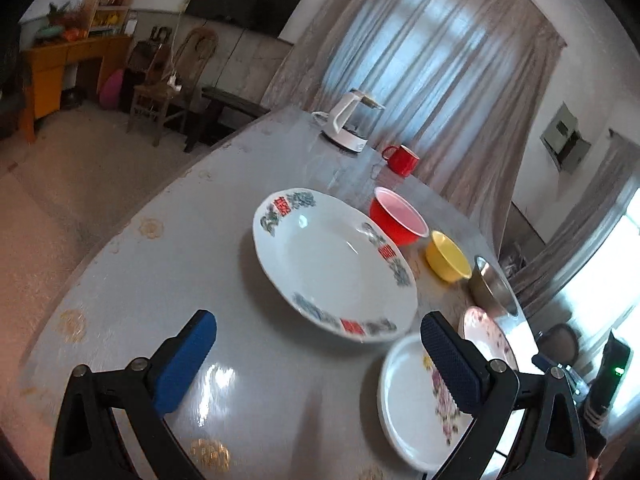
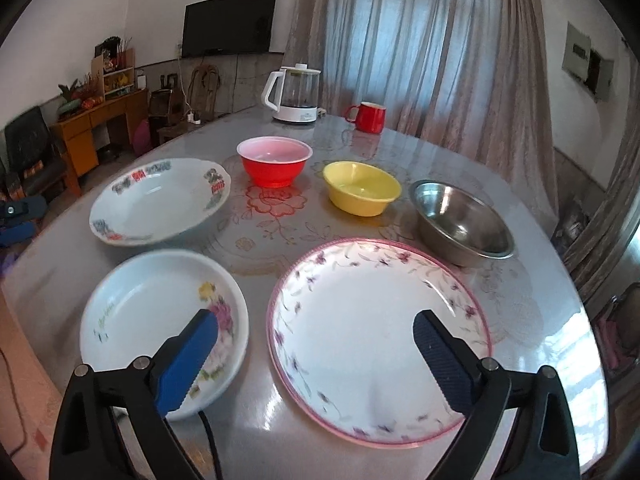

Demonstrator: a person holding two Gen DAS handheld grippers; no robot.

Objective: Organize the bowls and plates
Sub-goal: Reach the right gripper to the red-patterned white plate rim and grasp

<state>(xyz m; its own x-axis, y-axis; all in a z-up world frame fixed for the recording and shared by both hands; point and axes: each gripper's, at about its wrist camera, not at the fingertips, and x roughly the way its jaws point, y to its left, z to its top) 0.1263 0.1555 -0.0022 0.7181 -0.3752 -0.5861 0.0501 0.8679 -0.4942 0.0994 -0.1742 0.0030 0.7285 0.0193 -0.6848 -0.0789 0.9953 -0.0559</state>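
Note:
On the round grey table (image 2: 400,148) lie three plates and three bowls. A large patterned deep plate (image 1: 332,260) (image 2: 160,200) sits at the left. A small flowered plate (image 2: 160,320) (image 1: 416,396) lies near the front, with a pink-rimmed plate (image 2: 376,320) (image 1: 486,332) to its right. Behind stand a red bowl (image 2: 274,160) (image 1: 398,216), a yellow bowl (image 2: 360,186) (image 1: 448,256) and a steel bowl (image 2: 460,220) (image 1: 492,288). My left gripper (image 1: 316,344) hovers open in front of the large plate. Open too, my right gripper (image 2: 316,336) hangs over the gap between the two front plates.
A white kettle (image 2: 294,94) (image 1: 348,124) and a red mug (image 2: 370,116) (image 1: 402,160) stand at the table's far edge by the curtain. Wooden chairs (image 1: 160,92) and an orange cabinet (image 1: 60,68) stand across the floor at the left.

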